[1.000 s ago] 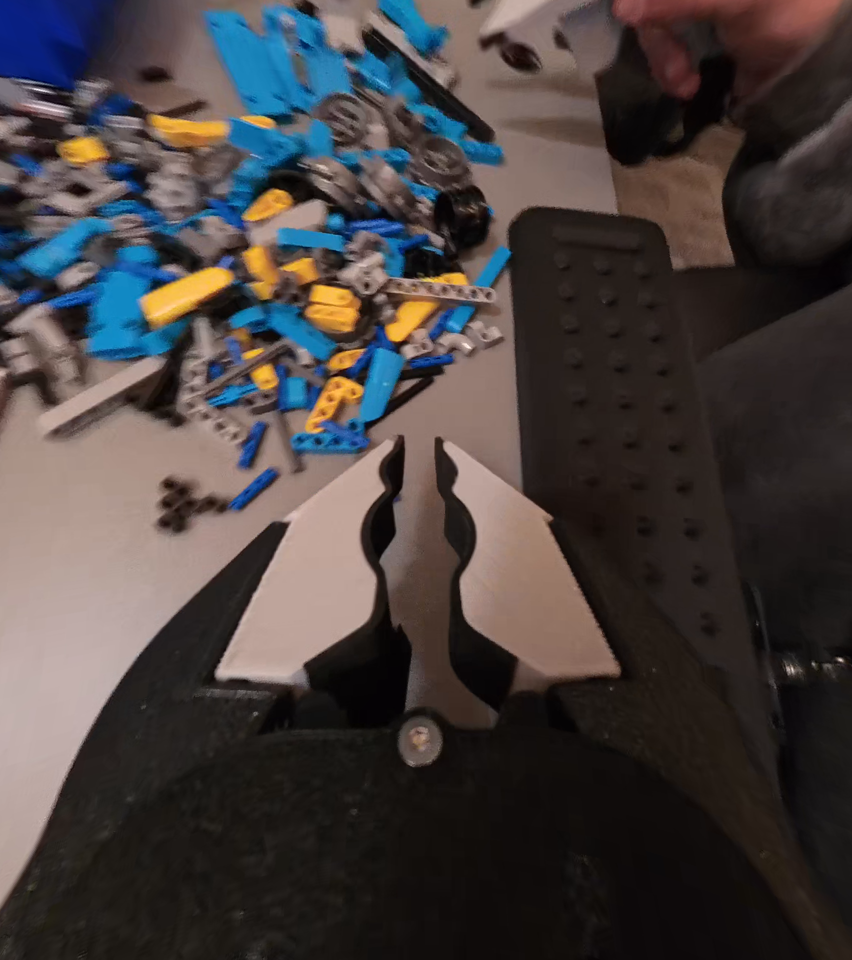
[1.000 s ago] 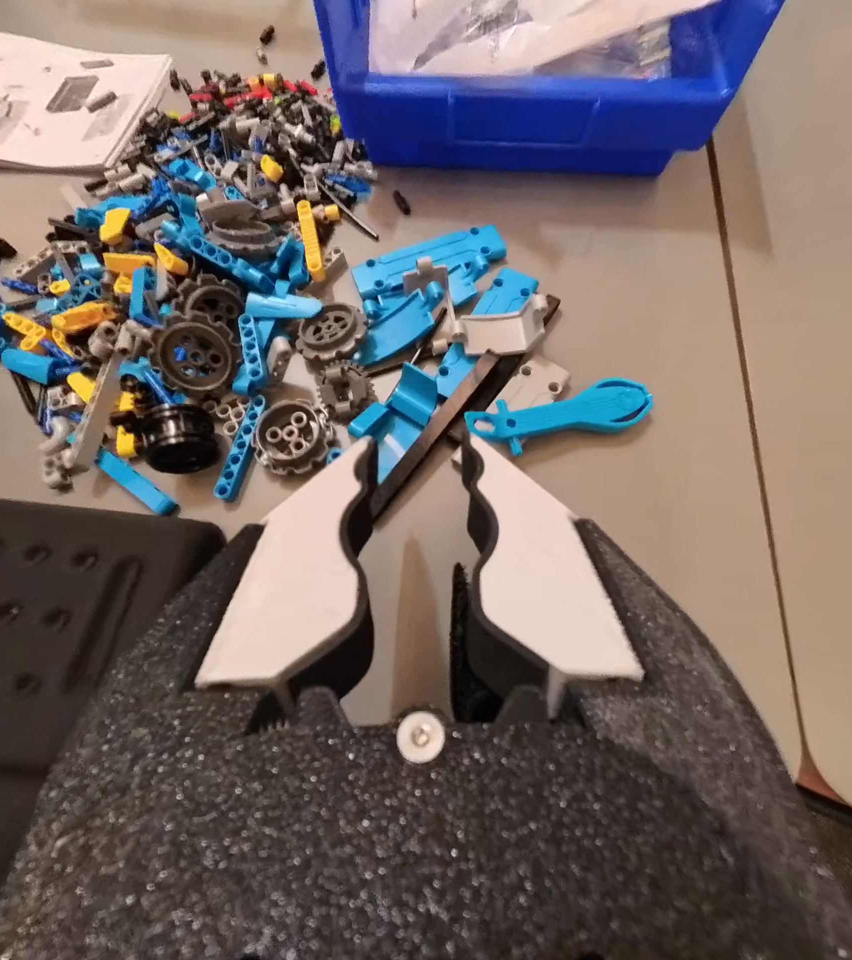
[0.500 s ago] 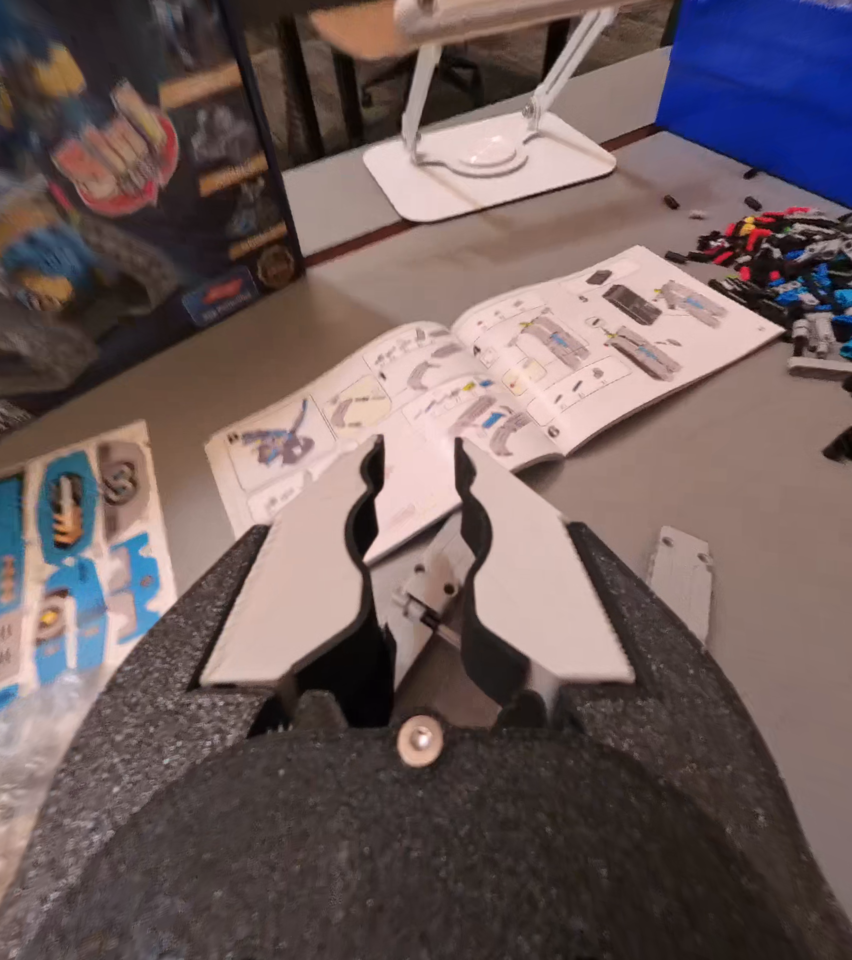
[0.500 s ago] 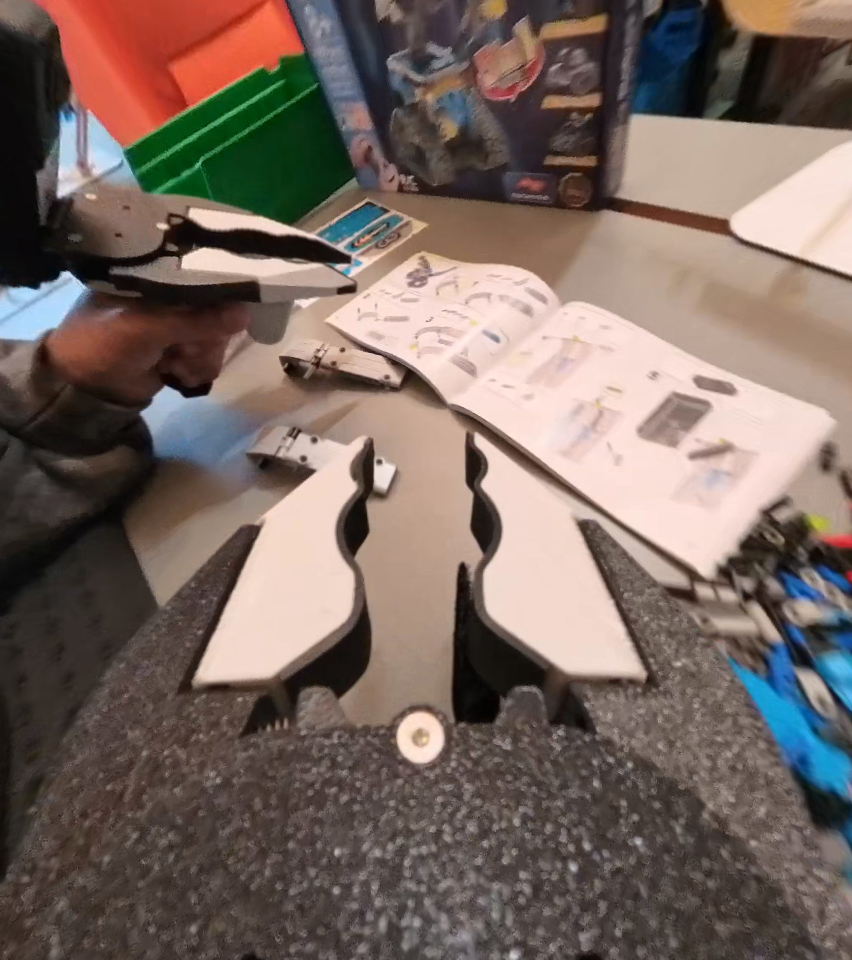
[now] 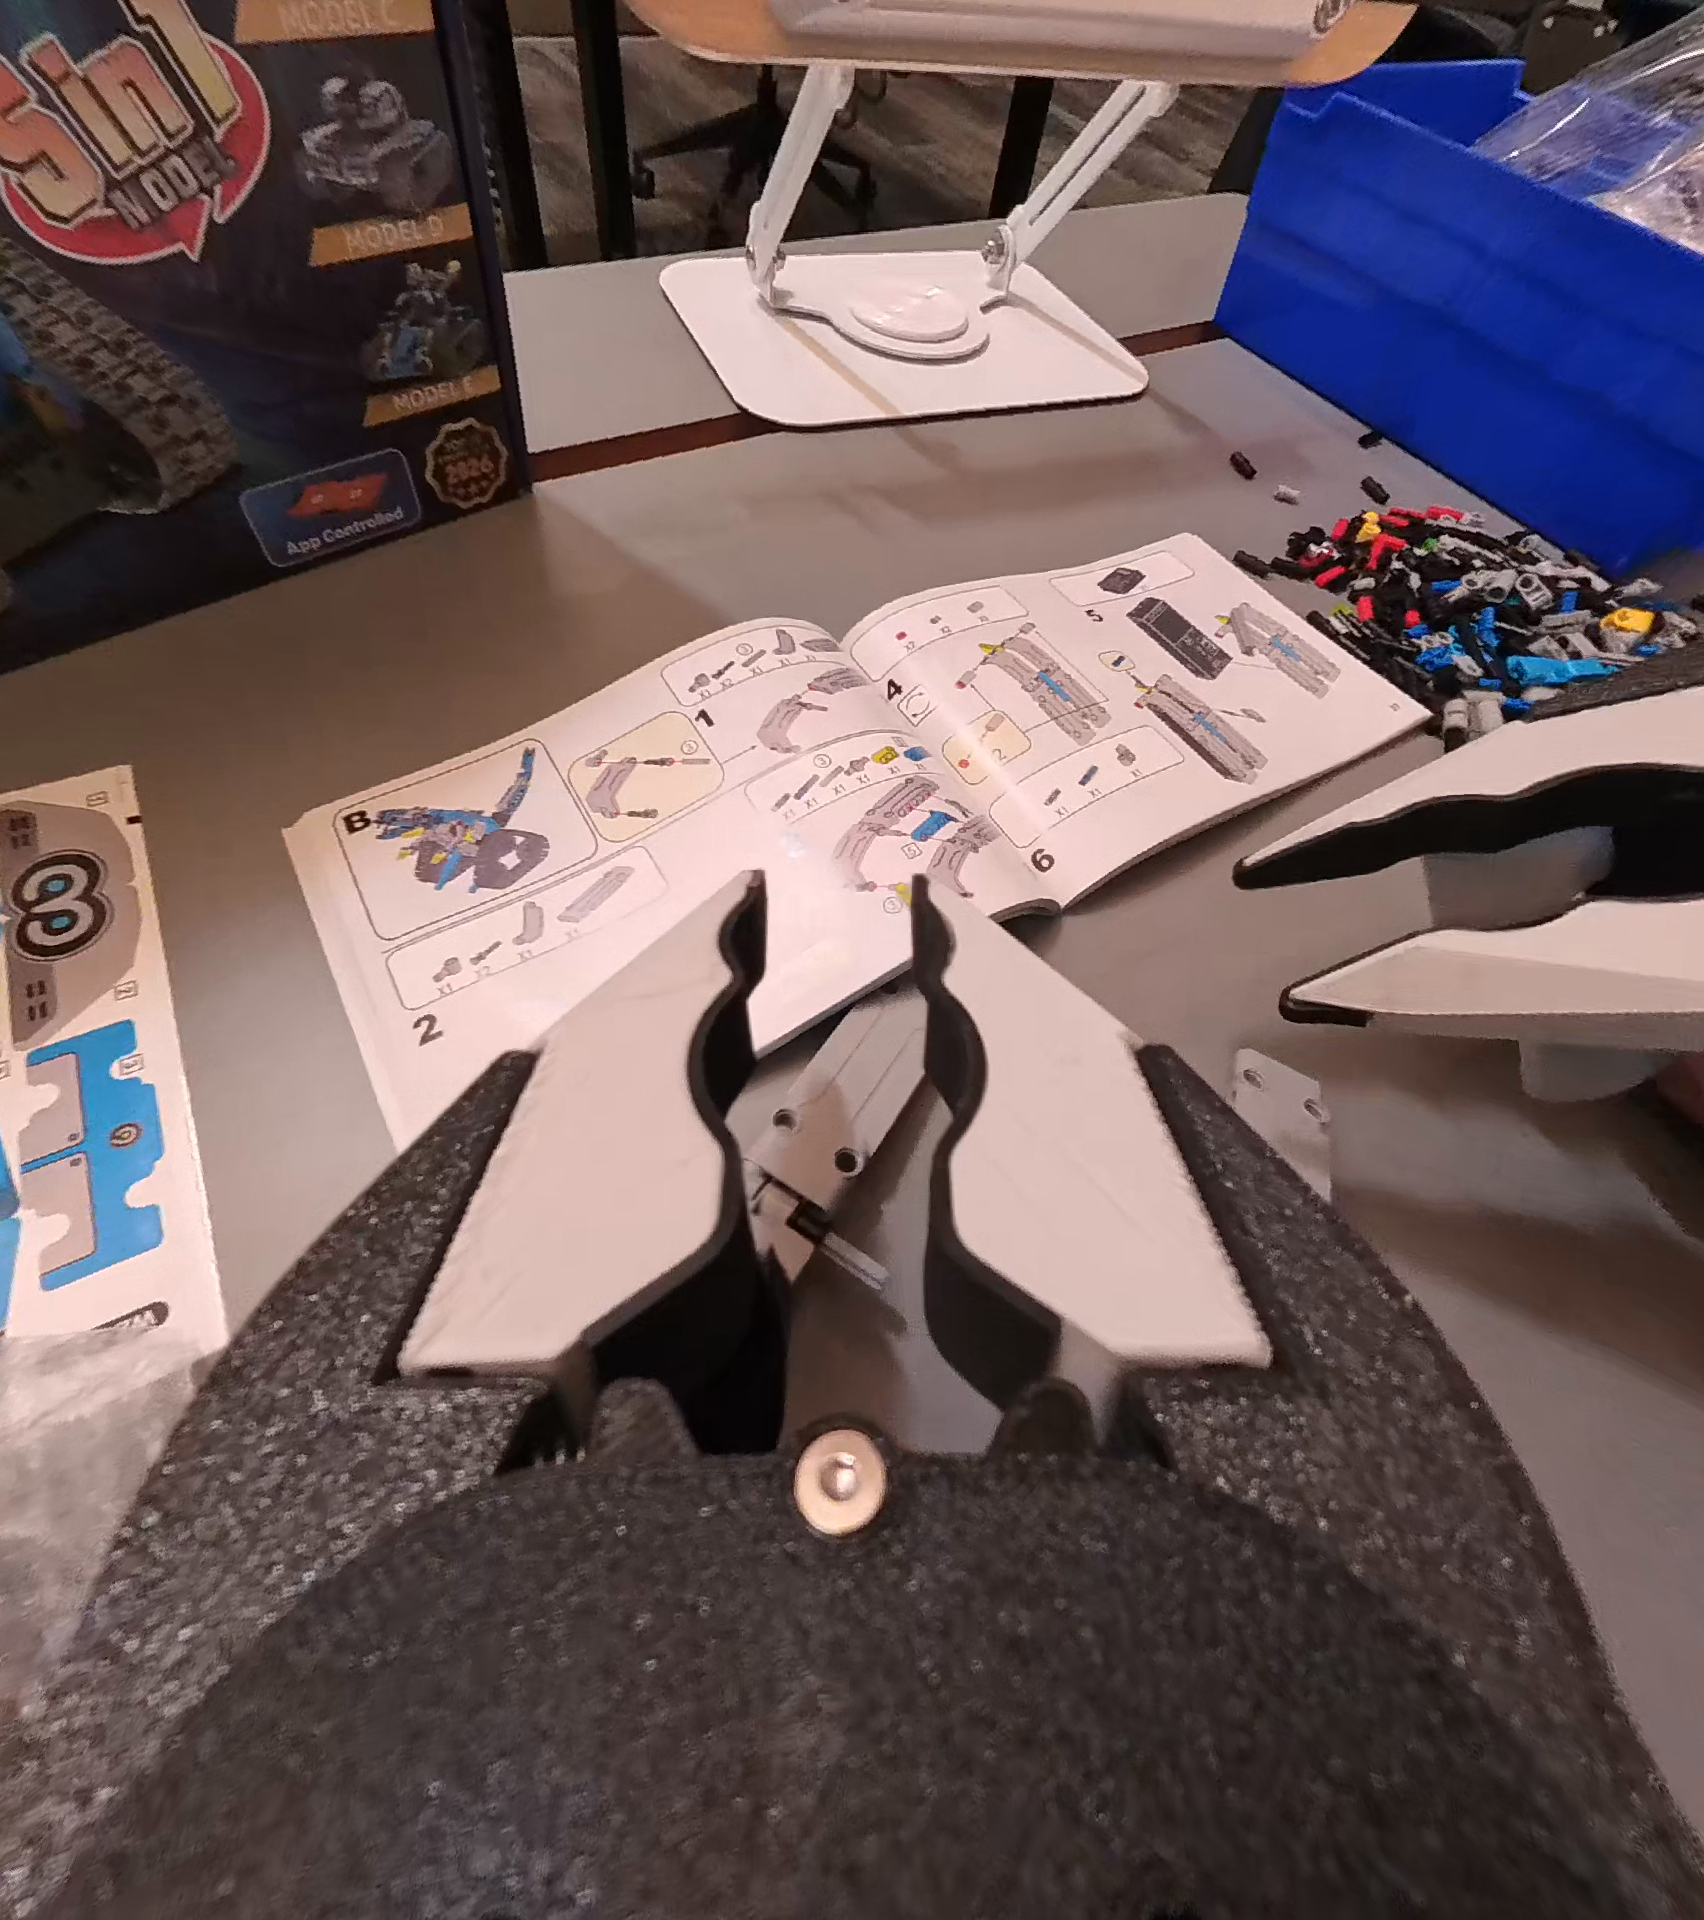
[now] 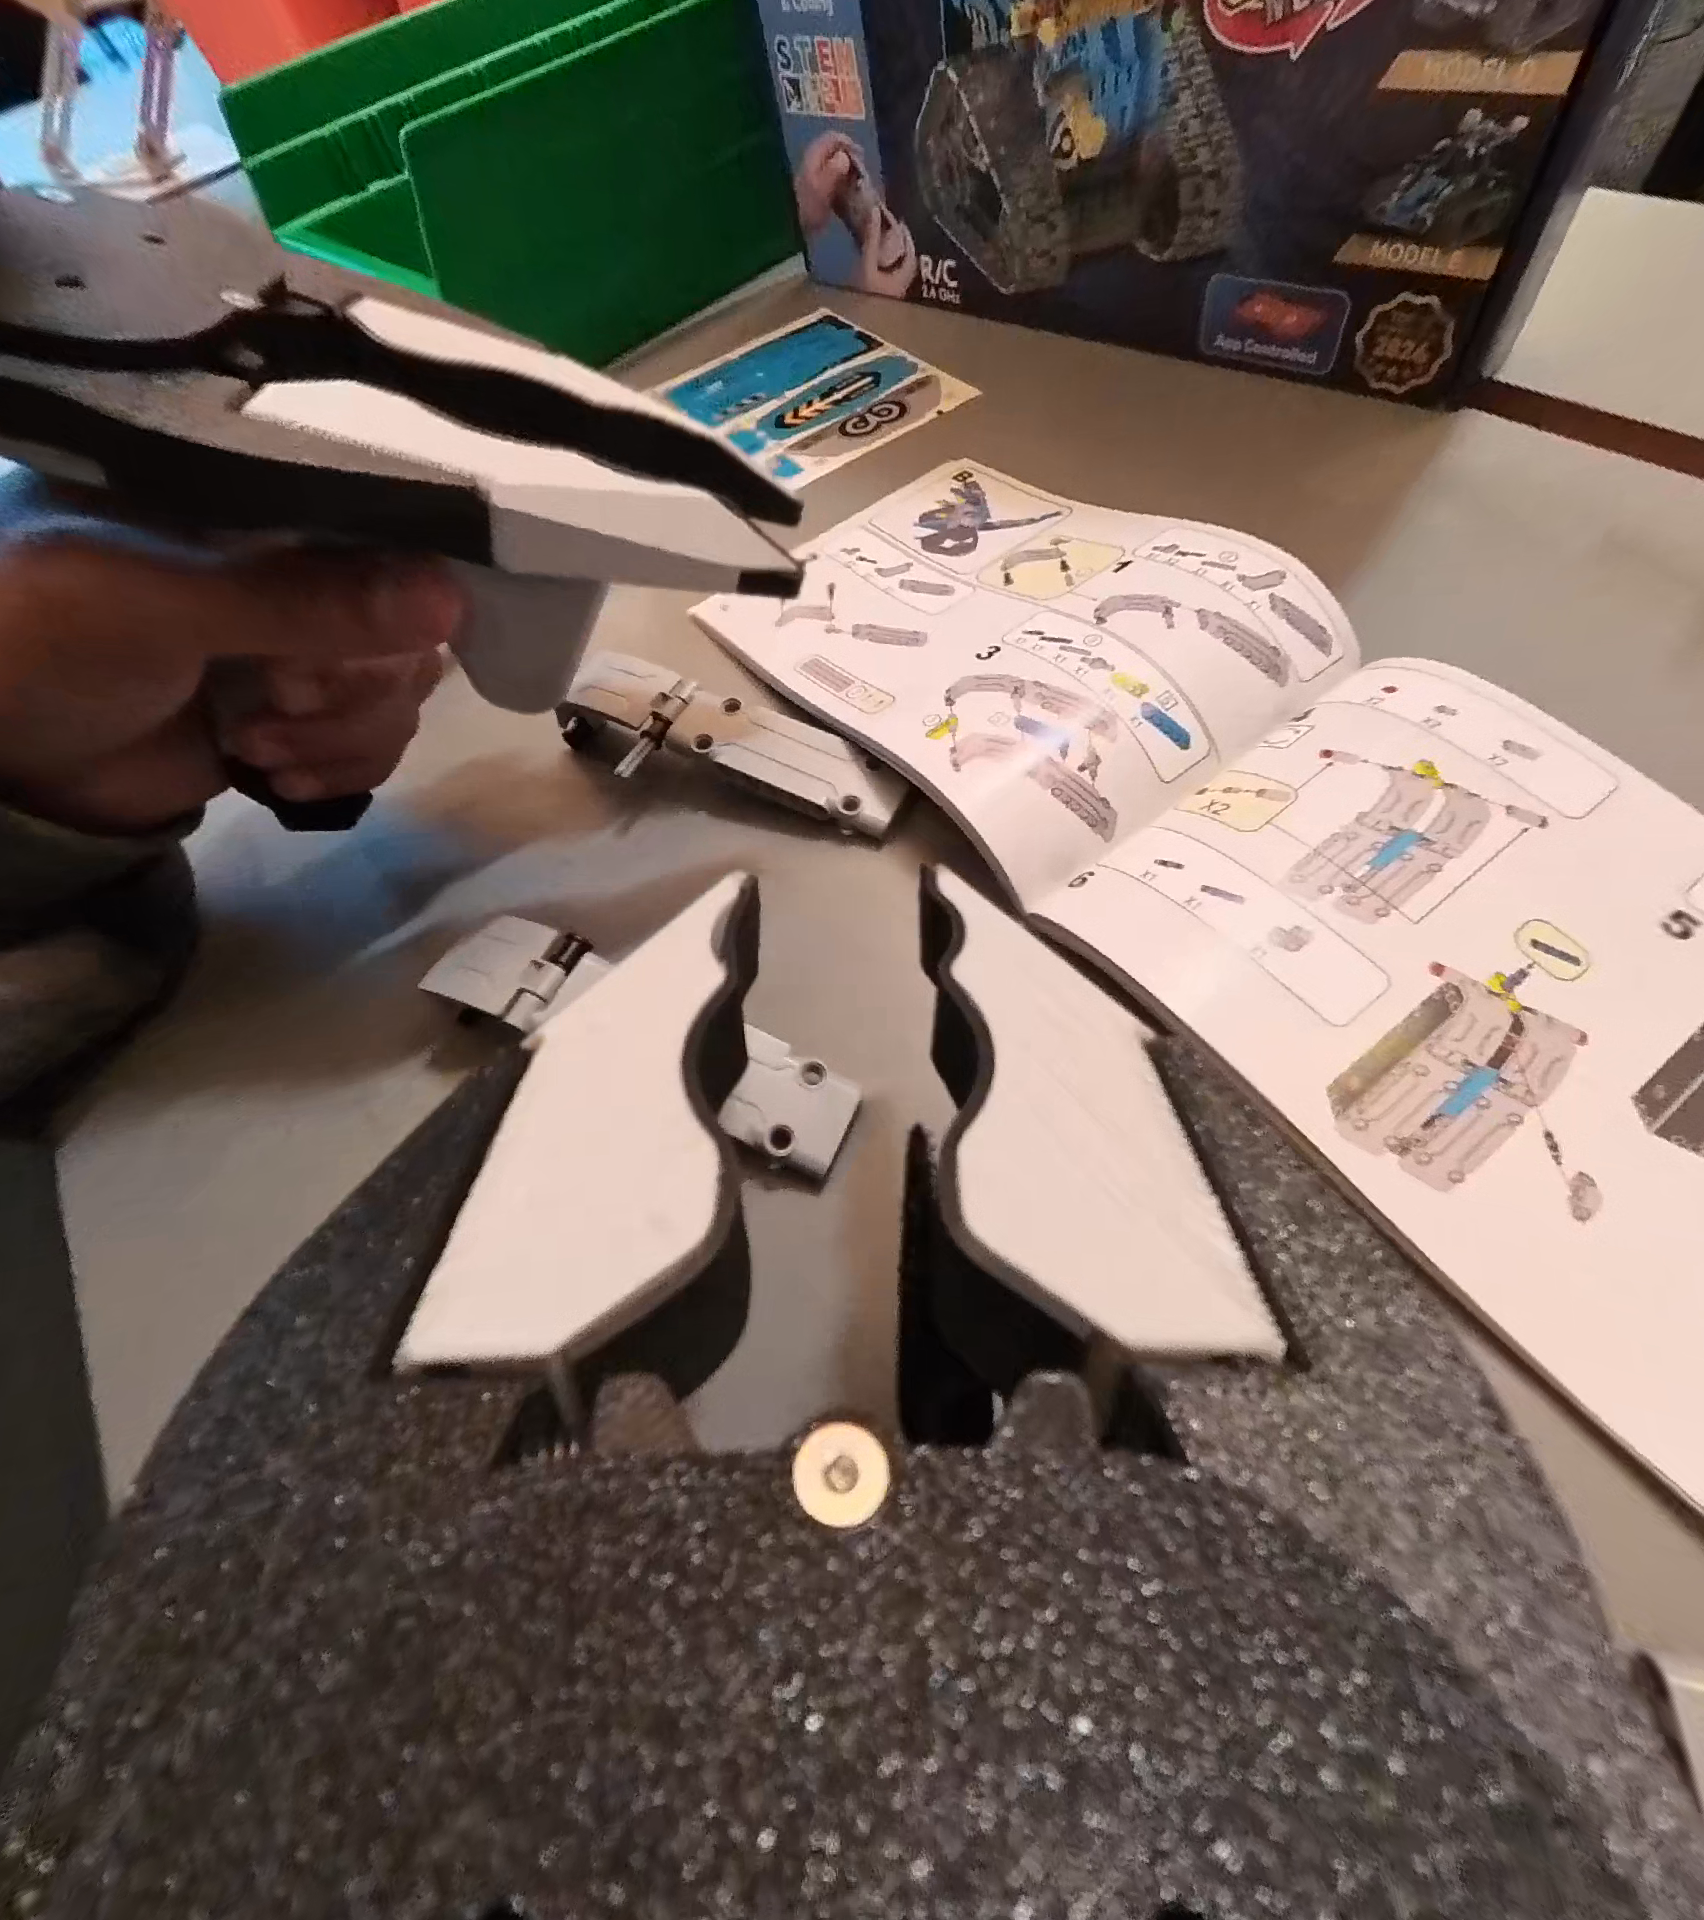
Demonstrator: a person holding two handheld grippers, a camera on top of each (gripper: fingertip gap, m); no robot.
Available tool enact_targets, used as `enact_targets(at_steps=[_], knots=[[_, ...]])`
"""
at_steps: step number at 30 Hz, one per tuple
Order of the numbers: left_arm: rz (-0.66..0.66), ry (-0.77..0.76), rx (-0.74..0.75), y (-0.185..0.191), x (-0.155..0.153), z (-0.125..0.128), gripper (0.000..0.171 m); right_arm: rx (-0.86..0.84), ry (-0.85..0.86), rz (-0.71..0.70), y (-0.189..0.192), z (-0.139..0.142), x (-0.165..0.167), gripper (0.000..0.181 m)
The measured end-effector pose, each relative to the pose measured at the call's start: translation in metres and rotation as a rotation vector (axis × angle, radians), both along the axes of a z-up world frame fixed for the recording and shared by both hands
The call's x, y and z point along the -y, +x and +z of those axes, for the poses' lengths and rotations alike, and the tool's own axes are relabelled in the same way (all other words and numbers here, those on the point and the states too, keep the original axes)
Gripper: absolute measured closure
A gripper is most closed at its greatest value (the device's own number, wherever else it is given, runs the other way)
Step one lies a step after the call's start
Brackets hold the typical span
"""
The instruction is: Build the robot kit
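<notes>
While both tools gape, the left tool point(image 5: 832, 904) hovers above a grey part point(image 5: 843, 1107).

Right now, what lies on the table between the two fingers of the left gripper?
In the left wrist view, a grey hinged brick assembly lies between the fingers of the open left gripper, partly tucked under the instruction booklet. Contact cannot be judged.

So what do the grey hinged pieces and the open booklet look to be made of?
Grey hinged pieces: apparently moulded plastic, matte, with crisp edges and round pin holes. Open booklet: thin paper, slightly glossy; a light glare shows and the pages curve at the fold.
</notes>
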State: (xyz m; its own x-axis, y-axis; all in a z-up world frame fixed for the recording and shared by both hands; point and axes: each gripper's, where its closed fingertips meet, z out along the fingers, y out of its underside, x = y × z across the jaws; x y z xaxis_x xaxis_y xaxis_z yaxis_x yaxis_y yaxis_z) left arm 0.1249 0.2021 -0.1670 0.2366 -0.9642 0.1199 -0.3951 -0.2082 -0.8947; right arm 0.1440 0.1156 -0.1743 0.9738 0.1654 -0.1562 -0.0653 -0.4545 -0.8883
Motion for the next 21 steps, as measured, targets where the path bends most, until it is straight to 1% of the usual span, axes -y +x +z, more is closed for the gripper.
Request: enact_targets(at_steps=[4,6,9,11,12,14,15,17,18,19,20,21], knots=[[-0.001,0.004,-0.005,0.001,0.001,-0.002,0.145,-0.026,0.008,0.005,-0.001,0.001,0.002,0.152],[0.000,0.012,-0.003,0.002,0.001,-0.001,0.145,-0.023,0.037,0.002,0.001,0.007,0.003,0.152],[0.002,0.013,0.000,0.004,0.000,-0.001,0.145,-0.072,0.104,-0.009,0.009,0.030,0.008,0.152],[0.000,0.014,-0.010,0.005,0.000,-0.003,0.145,-0.067,0.102,-0.061,0.032,0.051,0.025,0.151],[-0.002,0.015,-0.016,0.006,0.001,-0.004,0.145,-0.044,0.114,-0.100,0.049,0.066,0.040,0.152],[-0.004,0.026,-0.021,0.007,0.002,-0.005,0.145,0.056,0.103,-0.233,0.098,0.088,0.083,0.154],[-0.009,0.029,-0.022,0.008,0.003,-0.005,0.145,0.118,0.063,-0.312,0.127,0.092,0.111,0.153],[-0.015,0.028,-0.019,0.010,0.005,-0.004,0.145,0.241,-0.069,-0.499,0.189,0.090,0.181,0.153],[-0.020,0.026,-0.013,0.011,0.007,-0.003,0.145,0.307,-0.145,-0.600,0.219,0.085,0.221,0.154],[-0.025,0.024,-0.011,0.012,0.008,-0.002,0.145,0.350,-0.249,-0.679,0.241,0.074,0.262,0.154],[-0.024,0.027,-0.011,0.012,0.008,-0.002,0.145,0.345,-0.372,-0.725,0.254,0.058,0.299,0.153],[-0.021,0.035,-0.007,0.011,0.008,0.000,0.145,0.303,-0.455,-0.754,0.259,0.043,0.328,0.154]])
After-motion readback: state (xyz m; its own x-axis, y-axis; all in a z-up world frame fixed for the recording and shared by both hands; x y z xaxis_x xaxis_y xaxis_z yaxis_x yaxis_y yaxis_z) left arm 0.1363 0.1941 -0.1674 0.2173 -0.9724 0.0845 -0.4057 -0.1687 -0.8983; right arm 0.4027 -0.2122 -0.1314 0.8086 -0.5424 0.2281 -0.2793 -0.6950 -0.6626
